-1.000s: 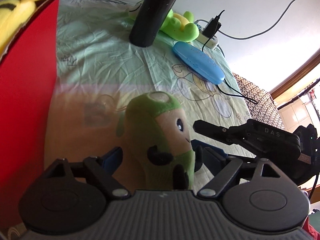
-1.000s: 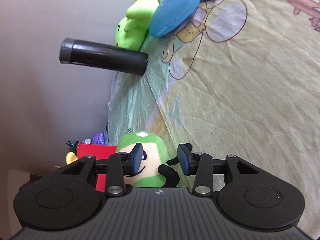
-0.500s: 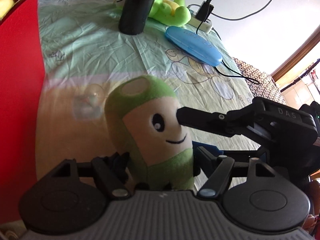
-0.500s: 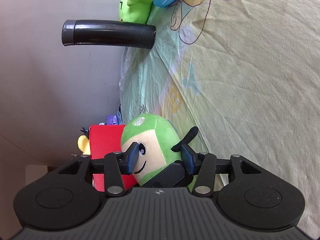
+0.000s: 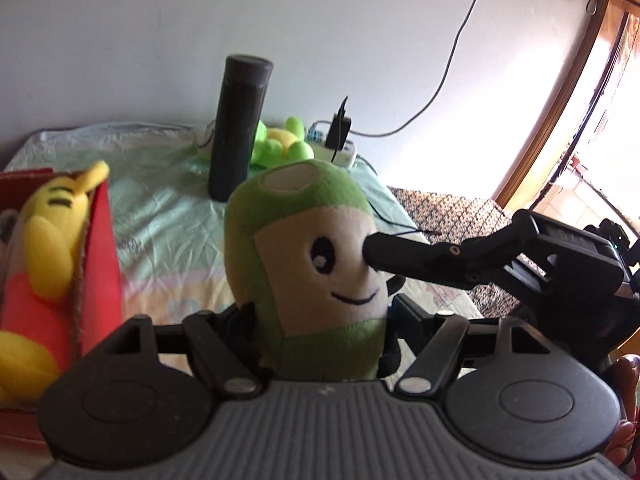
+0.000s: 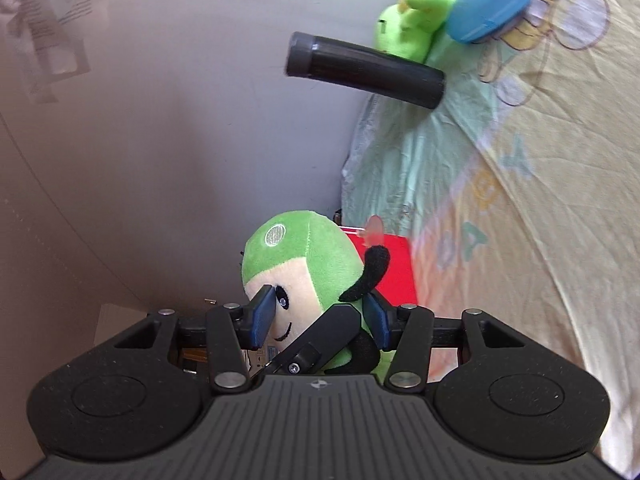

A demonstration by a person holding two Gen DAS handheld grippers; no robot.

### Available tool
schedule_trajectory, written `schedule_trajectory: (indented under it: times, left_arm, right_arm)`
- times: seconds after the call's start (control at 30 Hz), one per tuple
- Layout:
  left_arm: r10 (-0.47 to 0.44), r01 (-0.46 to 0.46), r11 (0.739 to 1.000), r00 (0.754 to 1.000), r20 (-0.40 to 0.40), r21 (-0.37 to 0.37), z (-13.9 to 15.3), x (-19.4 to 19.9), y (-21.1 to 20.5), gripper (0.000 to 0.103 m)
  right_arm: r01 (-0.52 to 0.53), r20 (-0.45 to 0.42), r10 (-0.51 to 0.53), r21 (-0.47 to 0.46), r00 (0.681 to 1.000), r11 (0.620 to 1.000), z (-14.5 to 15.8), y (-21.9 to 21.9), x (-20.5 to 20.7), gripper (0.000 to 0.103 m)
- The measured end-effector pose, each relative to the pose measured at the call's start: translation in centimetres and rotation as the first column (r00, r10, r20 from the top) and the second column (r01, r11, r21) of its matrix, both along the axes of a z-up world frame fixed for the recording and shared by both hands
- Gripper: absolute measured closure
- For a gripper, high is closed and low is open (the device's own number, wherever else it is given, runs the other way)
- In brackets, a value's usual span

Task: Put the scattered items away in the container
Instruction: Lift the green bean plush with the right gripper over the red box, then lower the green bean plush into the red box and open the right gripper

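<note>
A green plush toy (image 5: 308,264) with a cream smiling face is held up above the bed. My left gripper (image 5: 316,320) is shut on its lower body. My right gripper (image 6: 320,316) is shut on its face and side; one of its fingers (image 5: 416,258) presses the toy's cheek in the left wrist view. The toy also shows in the right wrist view (image 6: 300,256). The red box (image 5: 102,264) stands at the left with a yellow plush (image 5: 48,240) inside it. It shows behind the toy in the right wrist view (image 6: 394,272).
A tall black flask (image 5: 240,124) stands on the sheet near the wall. A lime green plush (image 5: 280,146) and a power strip with charger (image 5: 340,148) lie behind it. A blue case (image 6: 490,0) lies further along the bed. The wall is close on the left.
Both grippers have lifted the green plush off the sheet and carried it toward the red box. The box's open top with the yellow plush has come into the left view.
</note>
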State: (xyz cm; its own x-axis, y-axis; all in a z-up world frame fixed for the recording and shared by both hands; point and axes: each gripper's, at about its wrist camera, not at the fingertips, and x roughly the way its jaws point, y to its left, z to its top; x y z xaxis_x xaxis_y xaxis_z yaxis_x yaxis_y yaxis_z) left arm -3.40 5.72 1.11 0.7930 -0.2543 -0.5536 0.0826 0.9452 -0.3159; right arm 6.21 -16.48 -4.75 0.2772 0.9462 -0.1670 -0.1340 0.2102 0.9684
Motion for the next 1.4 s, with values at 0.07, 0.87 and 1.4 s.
schedule_trajectory:
  times: [0.07, 0.87, 1.4]
  left_arm:
    - [0.015, -0.016, 1.000, 0.999, 0.041, 0.014, 1.2, -1.3, 1.4, 0.028]
    - [0.115, -0.113, 0.993, 0.992, -0.043, 0.039, -1.5, -4.7, 22.7, 0.027]
    - [-0.048, 0.056, 0.995, 0.995, -0.085, 0.088, -2.9, -5.3, 21.6, 0.014]
  right_arm:
    - [-0.015, 0.043, 0.015, 0.005, 0.999, 1.000, 1.4, 1.4, -0.6, 0.051]
    - [0.005, 0.189, 0.033, -0.196, 0.981, 0.981, 2.6, 22.1, -5.8, 0.051]
    - [0.265, 0.369, -0.091, -0.456, 0.925, 0.849, 3.8, 24.0, -8.2, 0.058]
